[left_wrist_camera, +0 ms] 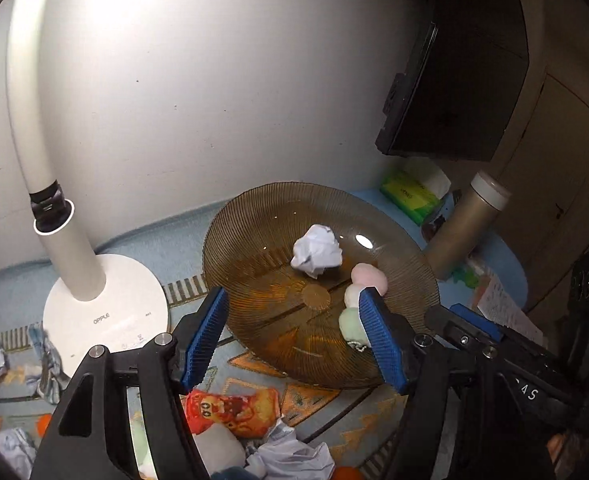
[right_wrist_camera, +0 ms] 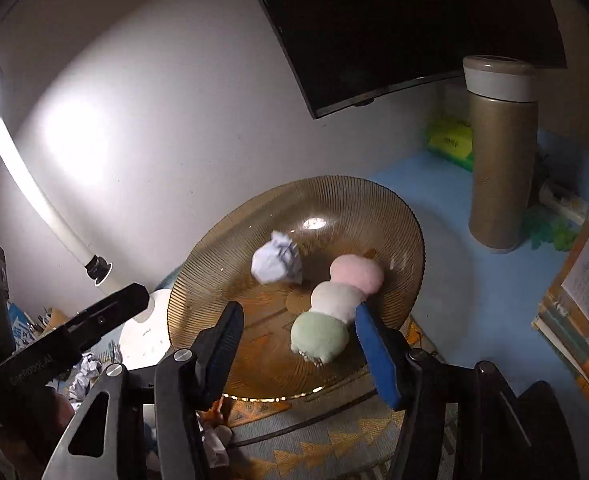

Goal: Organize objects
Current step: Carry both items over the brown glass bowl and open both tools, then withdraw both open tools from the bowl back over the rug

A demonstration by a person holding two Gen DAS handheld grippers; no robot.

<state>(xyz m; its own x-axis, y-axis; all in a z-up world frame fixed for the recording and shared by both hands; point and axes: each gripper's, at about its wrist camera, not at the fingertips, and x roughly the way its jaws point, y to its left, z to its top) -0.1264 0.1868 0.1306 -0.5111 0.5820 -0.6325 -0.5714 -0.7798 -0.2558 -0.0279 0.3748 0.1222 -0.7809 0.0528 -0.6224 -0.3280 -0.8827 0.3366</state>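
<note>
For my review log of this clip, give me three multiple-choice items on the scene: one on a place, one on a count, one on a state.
1. Where does the crumpled paper ball lie?
A. On the amber glass plate
B. Inside the gold thermos
C. On the lamp base

2. How many rounded segments does the pastel plush toy have?
A. Two
B. Three
C. Five

3. What is the state of the right hand-held gripper?
A. Shut on the paper ball
B. Shut on the thermos
C. Open, holding nothing

Answers:
1. A, the ball rests on the ribbed plate beside the toy.
2. B, pink, white and green lobes lie in a row.
3. C, its jaws stand wide apart above the plate's near side with nothing between them.
</note>
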